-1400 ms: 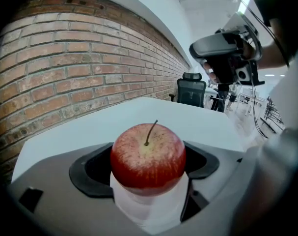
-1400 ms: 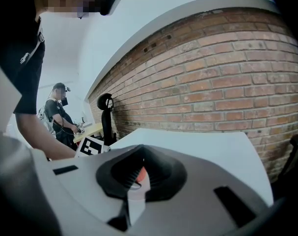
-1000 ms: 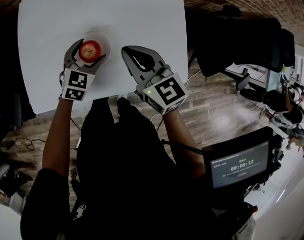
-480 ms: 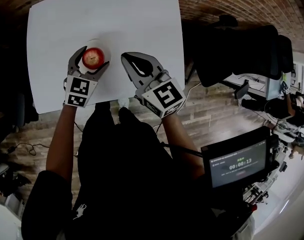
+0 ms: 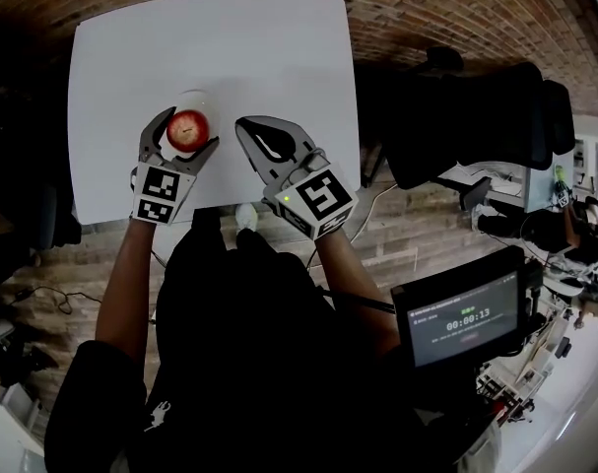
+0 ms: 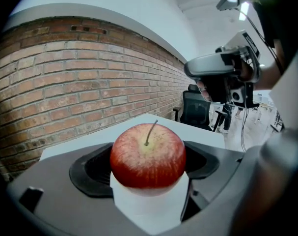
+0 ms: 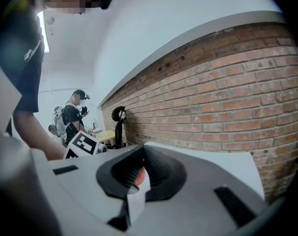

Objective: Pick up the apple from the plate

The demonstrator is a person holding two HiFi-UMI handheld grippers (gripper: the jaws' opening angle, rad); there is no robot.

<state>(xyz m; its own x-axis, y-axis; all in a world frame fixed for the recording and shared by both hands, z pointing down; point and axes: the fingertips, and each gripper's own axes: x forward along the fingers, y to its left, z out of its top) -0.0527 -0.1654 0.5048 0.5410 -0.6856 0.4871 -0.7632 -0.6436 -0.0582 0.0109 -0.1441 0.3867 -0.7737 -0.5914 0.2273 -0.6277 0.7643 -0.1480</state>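
A red apple (image 5: 188,128) with a stem sits between the jaws of my left gripper (image 5: 185,126), over the near edge of a small white plate (image 5: 198,101) on the white table (image 5: 259,47). In the left gripper view the apple (image 6: 148,154) fills the gap and touches both dark pads (image 6: 92,168), so the gripper is shut on it. My right gripper (image 5: 247,128) hovers just to the apple's right, shut and holding nothing. In the right gripper view a sliver of the apple (image 7: 138,177) shows past the closed right gripper (image 7: 141,156).
The table's near edge runs just behind both grippers. Black office chairs (image 5: 476,106) stand to the right over a wooden floor. A screen with a timer (image 5: 461,323) sits low right. A brick wall (image 6: 65,73) backs the table. Another person (image 7: 72,114) stands far off.
The head view has shifted down the picture. The apple, still between the left jaws, now shows nearer the plate's near edge. The right gripper stays shut beside it.
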